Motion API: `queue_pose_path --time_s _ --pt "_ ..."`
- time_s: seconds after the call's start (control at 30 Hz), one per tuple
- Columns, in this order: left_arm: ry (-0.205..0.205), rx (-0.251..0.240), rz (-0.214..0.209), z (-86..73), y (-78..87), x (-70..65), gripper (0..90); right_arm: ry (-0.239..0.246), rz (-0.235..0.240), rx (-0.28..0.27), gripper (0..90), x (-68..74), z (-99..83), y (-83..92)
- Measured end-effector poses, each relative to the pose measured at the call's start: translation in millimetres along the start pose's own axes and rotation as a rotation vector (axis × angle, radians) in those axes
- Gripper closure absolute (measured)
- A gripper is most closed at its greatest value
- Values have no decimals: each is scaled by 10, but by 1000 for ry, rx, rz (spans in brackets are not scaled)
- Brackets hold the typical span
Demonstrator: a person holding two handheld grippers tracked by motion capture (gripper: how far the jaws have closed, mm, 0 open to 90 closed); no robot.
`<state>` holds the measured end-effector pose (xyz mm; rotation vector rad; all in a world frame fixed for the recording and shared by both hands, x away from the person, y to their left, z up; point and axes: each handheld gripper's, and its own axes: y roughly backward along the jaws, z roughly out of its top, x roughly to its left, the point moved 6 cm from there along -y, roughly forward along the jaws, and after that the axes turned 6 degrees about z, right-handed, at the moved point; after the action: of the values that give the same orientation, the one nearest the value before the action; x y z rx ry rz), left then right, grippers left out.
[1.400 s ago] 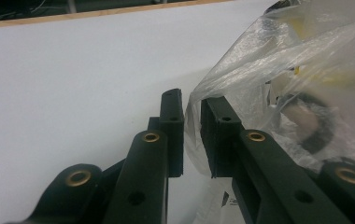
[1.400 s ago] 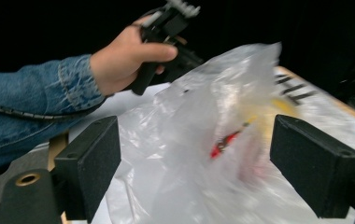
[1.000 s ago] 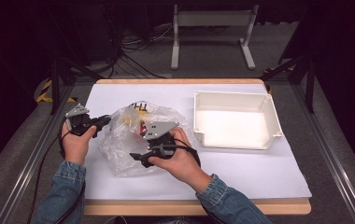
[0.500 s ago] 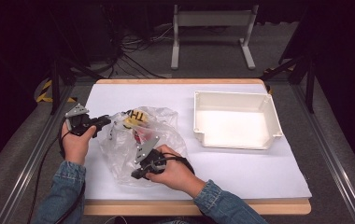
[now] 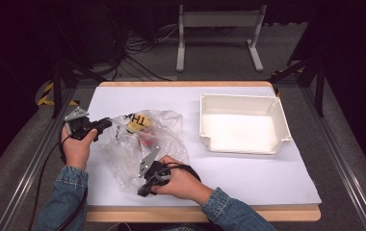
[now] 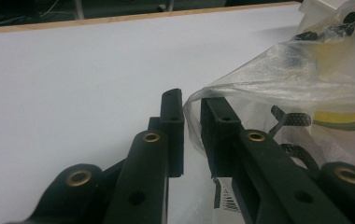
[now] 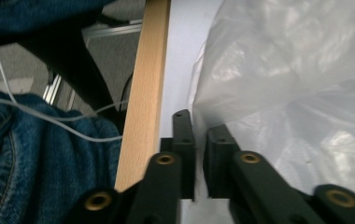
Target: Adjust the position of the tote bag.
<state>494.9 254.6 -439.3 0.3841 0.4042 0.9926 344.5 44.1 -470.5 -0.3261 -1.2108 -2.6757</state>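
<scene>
In the lower left of the high view, a crumpled clear plastic bag (image 5: 145, 142) with black print lies on the white table surface (image 5: 248, 178), and something yellow shows inside it near its top. The left gripper (image 5: 105, 124) is at the bag's left edge; in the left gripper view its black jaws are nearly closed, with only a narrow gap, and a thin fold of the bag's film (image 6: 194, 126) is pinched between them. The right gripper (image 5: 142, 191) is at the bag's lower edge, near the wooden front edge of the table (image 5: 195, 214). Its jaws closed and have just been opening slightly again; in the right gripper view they stand almost together at the bag's edge, but I cannot tell if film is between them. The empty white plastic tray (image 5: 205, 120) stands in the right half, well apart from the bag.
</scene>
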Motion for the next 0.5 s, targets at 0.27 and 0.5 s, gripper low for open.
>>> queue_pose_path --time_s 0.27,0.5 --pt "-40 -23 -34 78 47 -124 727 18 -162 -180 405 -61 176 389" --pt "-48 -35 -33 102 92 -155 734 48 -274 -249 303 -47 283 710"
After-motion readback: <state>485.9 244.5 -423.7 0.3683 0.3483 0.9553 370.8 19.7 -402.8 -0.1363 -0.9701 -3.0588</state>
